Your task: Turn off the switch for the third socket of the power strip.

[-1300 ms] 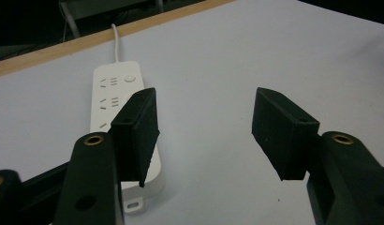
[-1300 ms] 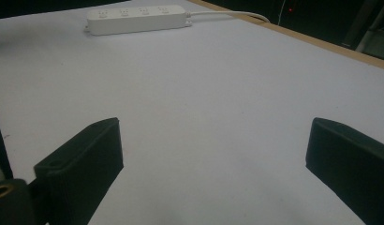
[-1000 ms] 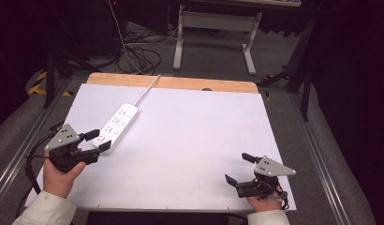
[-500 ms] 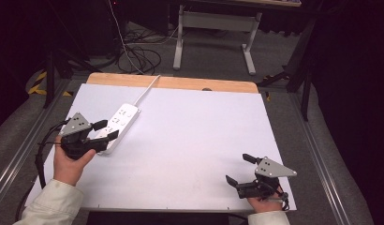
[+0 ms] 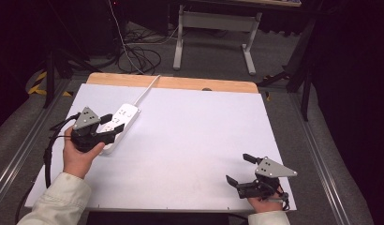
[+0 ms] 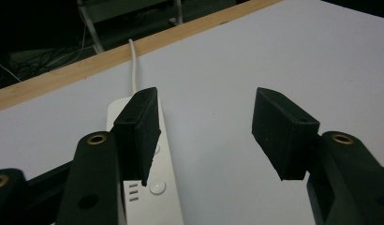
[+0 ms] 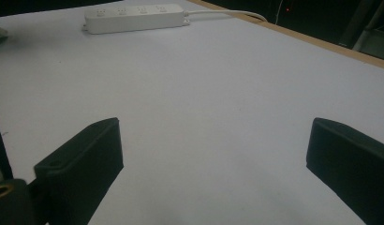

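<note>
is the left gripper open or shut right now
Open. In the left gripper view a wide gap separates the left gripper jaws, with the power strip under one jaw, not clamped.

A white table (image 5: 199, 140) with a wooden far edge (image 5: 180, 83) — beyond it, tangled floor cables (image 5: 138, 56).

White power strip (image 5: 121, 123), white cord (image 5: 146, 91), lying on a white table top (image 5: 195, 140) with a light wood strip (image 5: 180, 83) along its far edge. Both grippers black, left gripper (image 5: 107, 129) and right gripper (image 5: 239, 168), each topped by a grey plate. Sleeve (image 5: 56, 201) near the power strip cream. Floor grey; yellow-black striped tape (image 5: 40, 84) beyond the strip.
</note>
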Demonstrator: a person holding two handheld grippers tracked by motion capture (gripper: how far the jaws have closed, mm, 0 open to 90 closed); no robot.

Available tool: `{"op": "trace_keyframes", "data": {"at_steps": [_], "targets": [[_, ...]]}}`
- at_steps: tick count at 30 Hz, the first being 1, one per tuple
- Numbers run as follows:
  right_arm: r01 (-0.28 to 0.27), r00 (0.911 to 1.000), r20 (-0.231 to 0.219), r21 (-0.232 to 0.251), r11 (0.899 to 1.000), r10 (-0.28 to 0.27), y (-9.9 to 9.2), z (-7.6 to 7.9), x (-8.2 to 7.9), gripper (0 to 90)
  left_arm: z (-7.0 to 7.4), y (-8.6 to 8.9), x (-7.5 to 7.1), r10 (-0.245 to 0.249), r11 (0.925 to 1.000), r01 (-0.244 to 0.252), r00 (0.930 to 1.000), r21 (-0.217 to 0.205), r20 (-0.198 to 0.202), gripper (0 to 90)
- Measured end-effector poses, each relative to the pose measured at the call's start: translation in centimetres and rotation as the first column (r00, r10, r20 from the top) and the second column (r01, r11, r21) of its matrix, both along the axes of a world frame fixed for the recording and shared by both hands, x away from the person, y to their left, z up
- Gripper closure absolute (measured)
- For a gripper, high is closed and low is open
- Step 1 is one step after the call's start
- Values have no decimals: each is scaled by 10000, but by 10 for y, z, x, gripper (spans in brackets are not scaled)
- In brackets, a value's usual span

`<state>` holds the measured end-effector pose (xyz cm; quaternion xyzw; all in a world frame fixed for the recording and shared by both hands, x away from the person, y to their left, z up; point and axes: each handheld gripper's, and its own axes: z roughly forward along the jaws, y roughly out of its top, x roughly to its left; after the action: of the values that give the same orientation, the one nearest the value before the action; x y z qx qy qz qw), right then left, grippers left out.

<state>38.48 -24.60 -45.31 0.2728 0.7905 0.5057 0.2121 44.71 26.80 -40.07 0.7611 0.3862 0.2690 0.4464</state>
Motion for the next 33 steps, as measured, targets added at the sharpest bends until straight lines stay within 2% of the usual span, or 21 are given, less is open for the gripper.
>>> {"op": "trace_keyframes", "data": {"at_steps": [2, 7, 8, 11, 13, 15, 16, 20, 24, 25, 29, 33], "targets": [[9, 10000, -7, 24, 10000, -9, 0, 0, -1, 45, 0, 1, 1, -30, 9999, 28, 9999, -150, -133, 454], [15, 10000, 7, 34, 10000, -15, 0, 0, -1, 45, 0, 5, 2, 207, 9998, -207, 9997, 37, -99, 475], [9, 10000, 9, 26, 10000, -9, 0, 0, -1, 45, -1, 5, 4, 306, 9995, -305, 9990, 50, -329, 458], [-5, 10000, 24, 2, 10000, 5, 0, 0, -1, 45, -2, 7, 5, 344, 9993, -338, 9985, 150, -430, 501], [-7, 10000, 16, -63, 10000, 7, 1, 0, -1, 45, -3, 8, 8, 411, 9991, -402, 9971, 145, -639, 526], [-9, 10000, 8, -61, 10000, 9, 1, 0, -1, 45, -4, 10, 10, 487, 9987, -474, 9968, 210, -632, 533], [-4, 10000, 8, -77, 10000, 4, 0, 0, -1, 45, -5, 11, 13, 703, 9973, -689, 9959, 259, -571, 537], [-23, 10000, 55, -92, 10000, 24, 0, 0, -1, 47, -11, 14, 19, 909, 9957, -892, 9928, 252, -774, 622], [-54, 10000, 62, -118, 9999, 55, 1, 0, -1, 47, -17, 17, 28, 758, 9971, -752, 9917, 103, -1042, 740], [-56, 10000, 53, -109, 9999, 56, 1, -1, -1, 47, -19, 18, 31, 539, 9985, -527, 9916, 140, -1177, 780], [-71, 10000, 49, -167, 9998, 72, 0, -1, -1, 48, -24, 18, 35, 615, 9978, -572, 9874, 335, -1460, 881], [-88, 9999, 61, -113, 9999, 89, 0, -1, -1, 48, -27, 18, 38, 750, 9965, -679, 9842, 491, -1603, 899]]}}
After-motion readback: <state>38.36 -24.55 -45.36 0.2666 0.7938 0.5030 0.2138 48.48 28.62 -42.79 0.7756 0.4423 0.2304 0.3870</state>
